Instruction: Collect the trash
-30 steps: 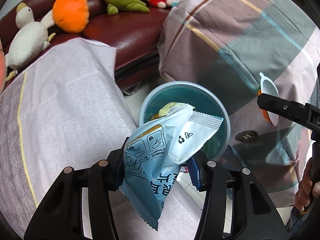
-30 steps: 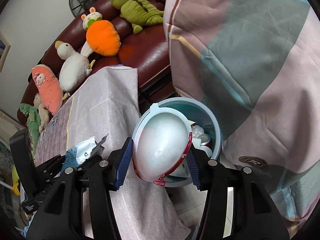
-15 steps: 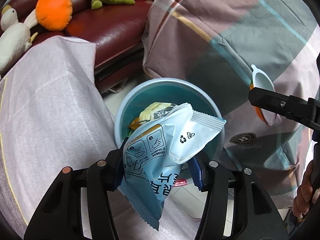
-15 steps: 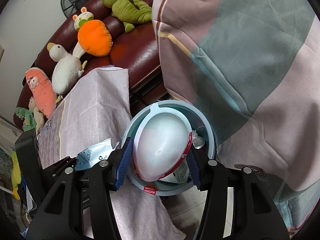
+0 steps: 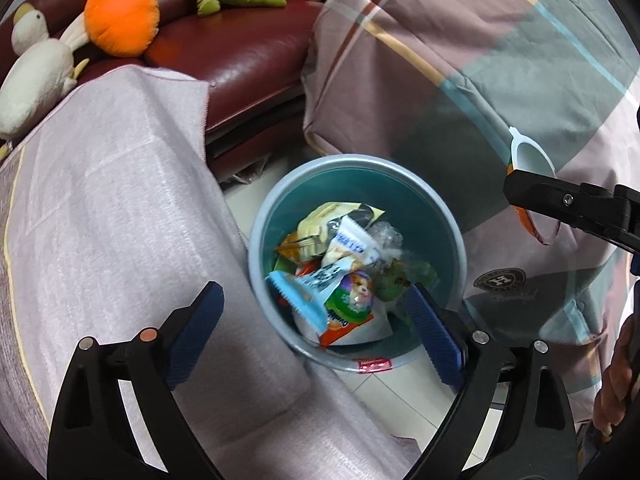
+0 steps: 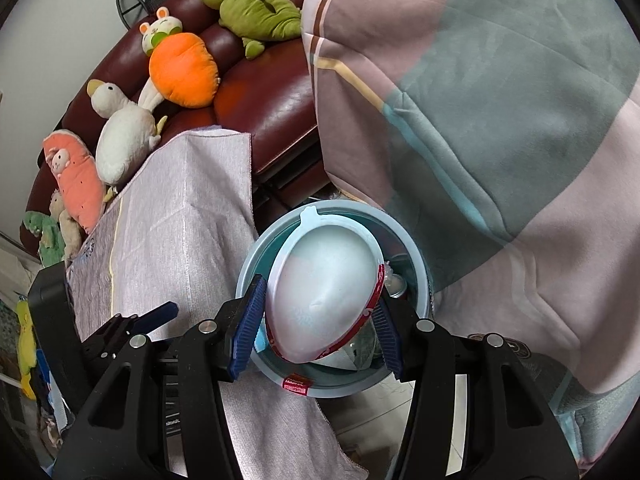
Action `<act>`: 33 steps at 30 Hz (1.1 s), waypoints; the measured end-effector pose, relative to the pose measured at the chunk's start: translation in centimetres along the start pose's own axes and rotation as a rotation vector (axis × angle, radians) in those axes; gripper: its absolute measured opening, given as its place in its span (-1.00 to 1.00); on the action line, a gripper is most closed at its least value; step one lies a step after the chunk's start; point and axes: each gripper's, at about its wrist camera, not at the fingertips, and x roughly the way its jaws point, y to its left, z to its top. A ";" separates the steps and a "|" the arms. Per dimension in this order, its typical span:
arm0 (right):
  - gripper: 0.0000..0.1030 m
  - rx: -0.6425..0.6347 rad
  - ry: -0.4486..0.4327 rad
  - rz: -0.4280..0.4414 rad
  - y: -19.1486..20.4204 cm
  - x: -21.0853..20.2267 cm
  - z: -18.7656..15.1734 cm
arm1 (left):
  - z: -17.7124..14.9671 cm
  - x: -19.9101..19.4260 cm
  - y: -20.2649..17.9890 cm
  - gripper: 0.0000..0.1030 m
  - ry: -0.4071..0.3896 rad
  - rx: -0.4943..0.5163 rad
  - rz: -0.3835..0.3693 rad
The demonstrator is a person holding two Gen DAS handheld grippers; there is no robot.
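1. Scene: dark red sofa (image 5: 248, 52) with plush toys along the back, pale cloth-covered surface (image 5: 112, 208) on one side, plaid blanket (image 5: 460, 60) on the other. Blue bin (image 5: 448, 216) sits on the floor in the gap between them.
2. What changed: a second ago the left gripper (image 5: 316, 340) was clamped on a light-blue snack wrapper held over the bin. Now its jaws are opening, wide apart, nothing between the blue pads. The wrapper (image 5: 298, 300) lies in the bin, near edge, on top of the pile. So that item reads as delivered and the left hand is free for the next pickup.
3. Right gripper (image 6: 320, 320): same as before, closed on a white plastic bowl (image 6: 324, 292) with a red-printed rim band, pads pressing both sides. In the right wrist view the bowl hangs directly over the bin (image 6: 248, 280) mouth, not yet let go. Looks like the next drop.
4. Bin contents, left wrist view: light-blue wrapper, an orange and green pouch with a dog picture (image 5: 352, 308), a yellowish packet (image 5: 320, 224), a crumpled clear film (image 5: 386, 236), green scraps. Roughly the bottom layer covered, plenty of room above.
5. Small stuff: red label (image 5: 374, 366) on the bin's outer wall near the rim. Fingers of the person's hand (image 5: 612, 380) visible at the right edge.
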 end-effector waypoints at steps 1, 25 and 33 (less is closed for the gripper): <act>-0.03 -0.002 0.001 -0.001 0.1 0.0 0.0 | 0.0 -0.1 0.2 0.81 -0.002 -0.005 0.003; 0.06 -0.097 0.078 -0.040 5.3 3.6 0.0 | -2.5 -2.7 6.8 0.92 -0.030 -0.133 0.043; 0.42 -0.101 0.086 -0.067 5.6 3.9 -0.2 | -2.7 -2.5 7.4 0.92 -0.027 -0.145 0.036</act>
